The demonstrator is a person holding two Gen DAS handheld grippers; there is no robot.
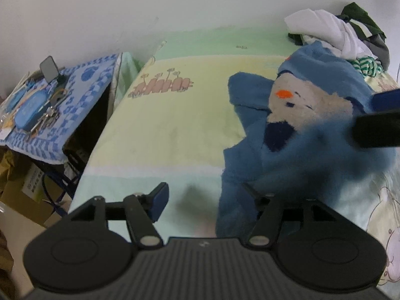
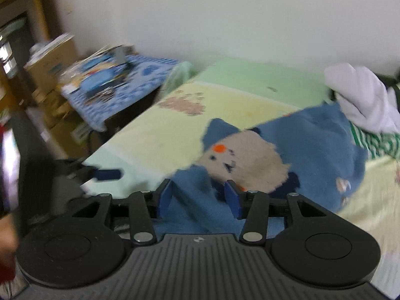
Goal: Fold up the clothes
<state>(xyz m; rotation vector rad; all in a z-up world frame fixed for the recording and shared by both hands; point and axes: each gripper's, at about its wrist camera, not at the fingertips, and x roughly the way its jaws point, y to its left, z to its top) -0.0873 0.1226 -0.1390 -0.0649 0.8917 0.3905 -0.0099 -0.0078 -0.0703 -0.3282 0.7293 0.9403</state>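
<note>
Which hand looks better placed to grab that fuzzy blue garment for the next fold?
Probably the right gripper: blue garment already lies between its open jaws. The left gripper sits at its edge.

To my left, side table (image 1: 82, 105) under blue patterned cloth (image 1: 100, 75): blue case (image 1: 30, 110), keys (image 1: 48, 118), small mirror (image 1: 50, 68). Cardboard boxes (image 1: 22, 190) below. White wall (image 1: 175, 0) behind.

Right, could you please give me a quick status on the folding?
Both claws, left and right, open. Blue fleece garment loose on the bed, unfolded. Clothes pile crowds its far edge.
</note>
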